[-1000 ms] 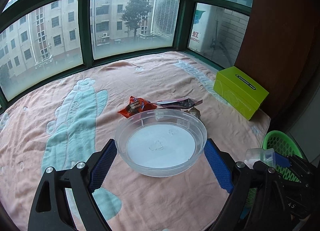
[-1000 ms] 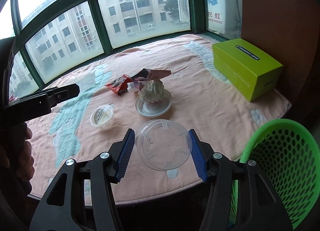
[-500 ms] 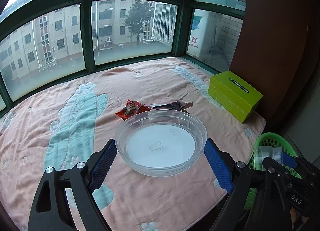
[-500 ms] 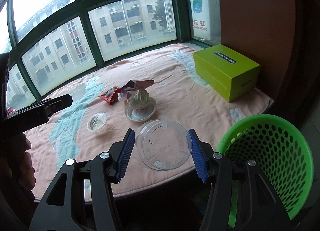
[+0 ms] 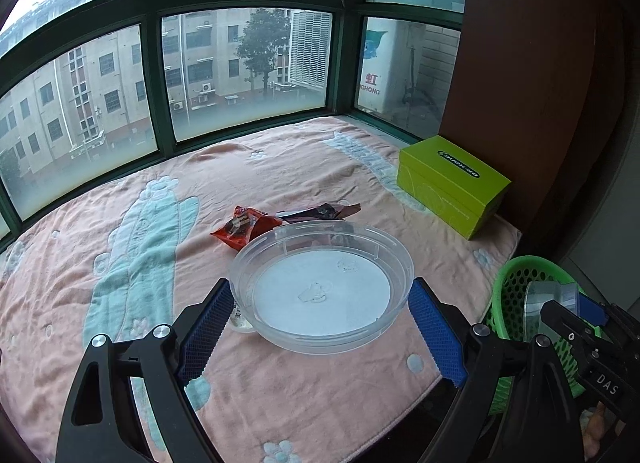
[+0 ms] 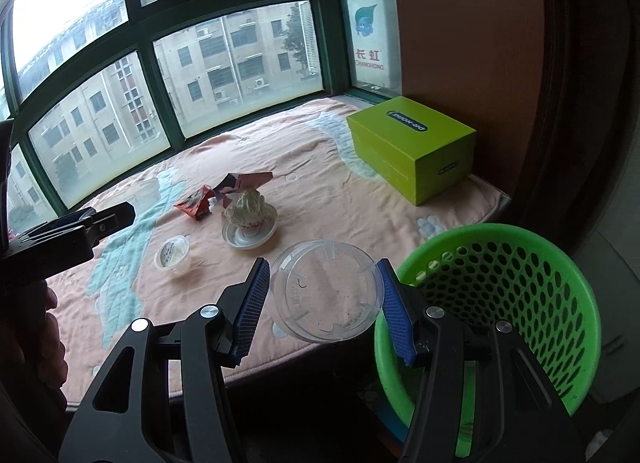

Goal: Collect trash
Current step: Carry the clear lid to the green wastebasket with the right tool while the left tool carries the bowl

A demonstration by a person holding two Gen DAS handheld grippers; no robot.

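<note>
Two tools each clamp a clear plastic piece: the left tool (image 5: 322,325) grips a wide bowl (image 5: 322,283), the right tool (image 6: 320,301) a round lid (image 6: 324,291) just beside the green basket (image 6: 492,263). Farther off on the pink blanket (image 6: 340,199) lie a small cup (image 6: 172,255), a saucer with crumpled trash (image 6: 248,219), red wrappers (image 6: 198,203) and a green box (image 6: 412,147).

Both wrist cams rode close behind their fingers, angled down toward the window (image 5: 248,75). L sat left of R. Shared: blanket (image 5: 120,343), green box (image 6: 412,151), basket (image 6: 500,247).
</note>
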